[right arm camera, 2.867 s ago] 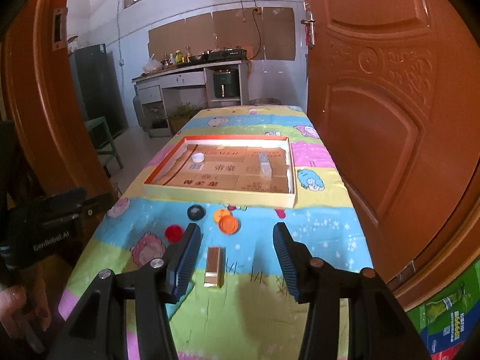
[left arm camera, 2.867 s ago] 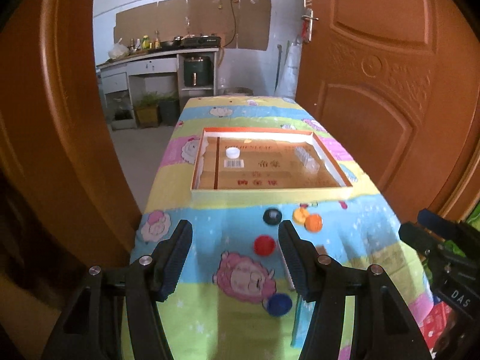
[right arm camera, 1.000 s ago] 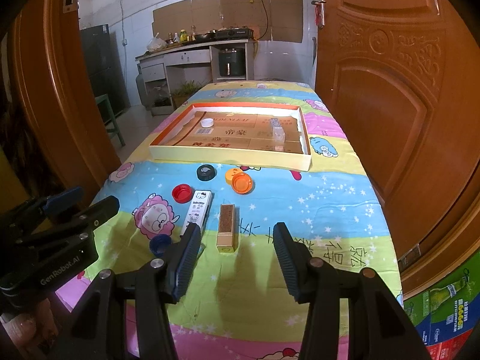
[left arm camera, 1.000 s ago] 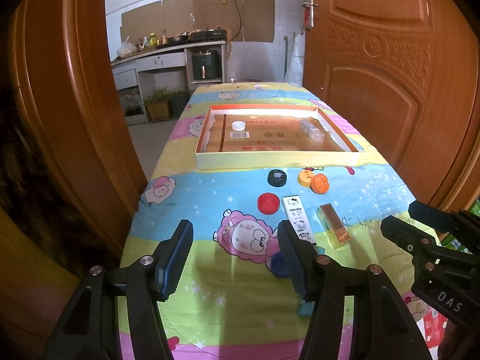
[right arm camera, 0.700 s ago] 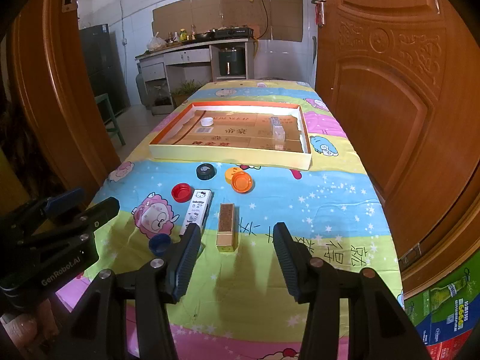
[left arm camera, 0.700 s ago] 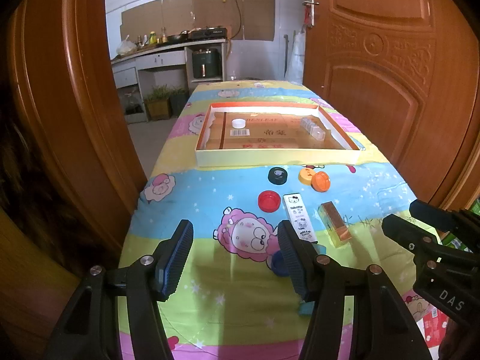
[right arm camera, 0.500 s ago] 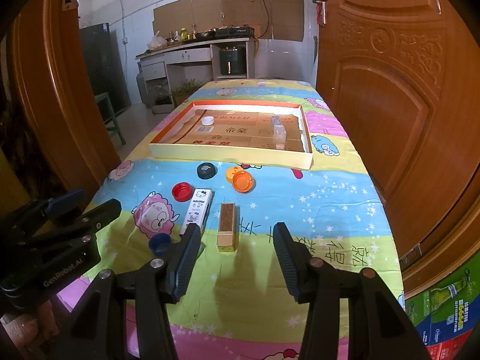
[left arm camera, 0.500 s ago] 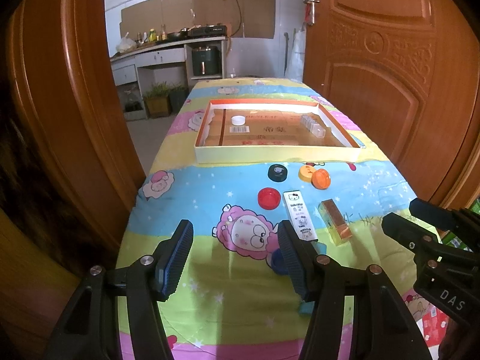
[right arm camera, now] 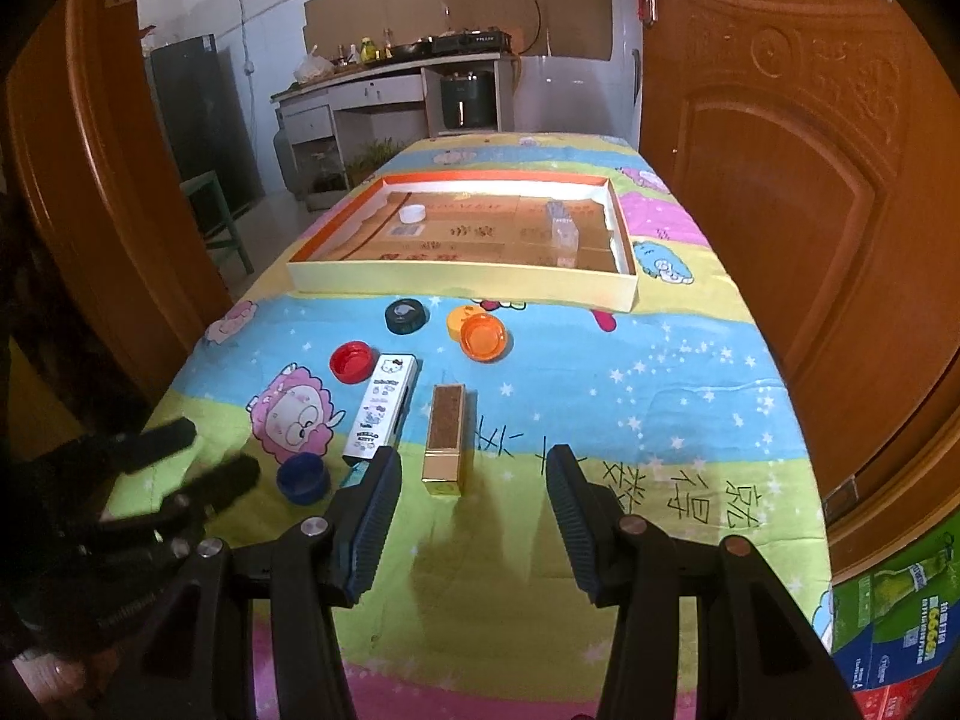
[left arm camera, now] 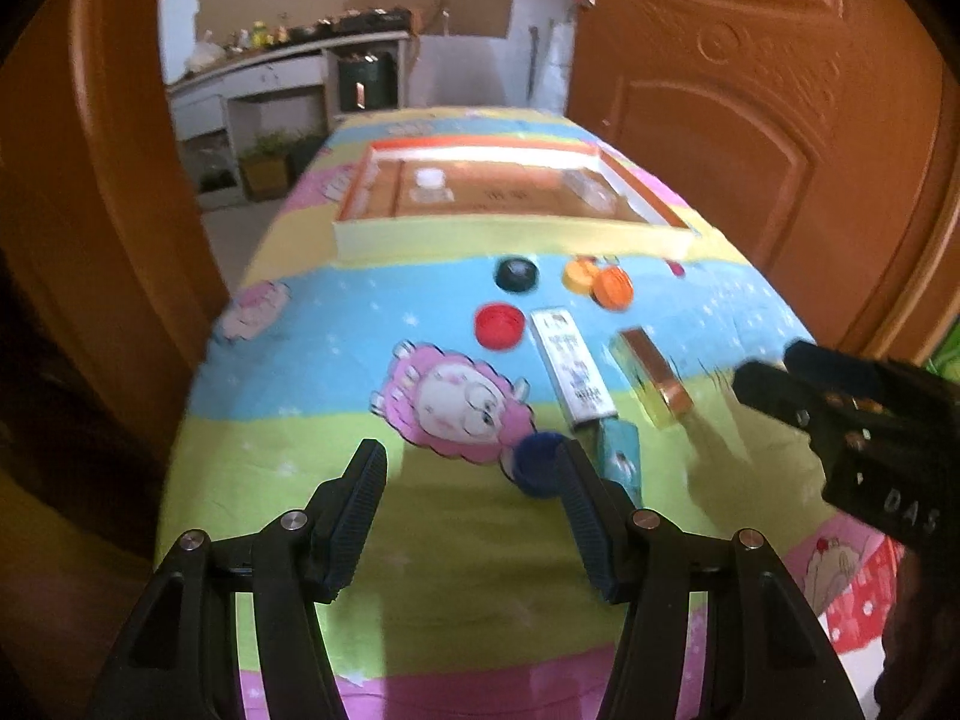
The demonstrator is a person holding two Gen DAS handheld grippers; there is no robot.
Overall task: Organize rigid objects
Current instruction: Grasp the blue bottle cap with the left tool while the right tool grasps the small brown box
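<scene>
On the cartoon tablecloth lie a gold box [right arm camera: 445, 438], a white Hello Kitty box [right arm camera: 384, 405], a teal box [left arm camera: 618, 461], and caps: blue [right arm camera: 303, 477], red [right arm camera: 352, 361], black [right arm camera: 407, 315] and two orange [right arm camera: 483, 336]. A shallow cardboard tray [right arm camera: 462, 282] behind them holds a white cap [right arm camera: 412, 214] and a clear piece [right arm camera: 562, 228]. My right gripper [right arm camera: 471, 471] is open, just behind the gold box. My left gripper [left arm camera: 471, 468] is open and empty, its right finger beside the blue cap [left arm camera: 536, 463].
Orange wooden doors flank the table on the left [right arm camera: 90, 180] and right [right arm camera: 810, 180]. The table's near edge is close under both grippers. A kitchen counter [right arm camera: 384, 84] stands far behind. A green carton [right arm camera: 894, 612] sits on the floor at lower right.
Both grippers pulled back from the tray toward the near end of the table. In the last half second the left gripper moved forward and down toward the blue cap.
</scene>
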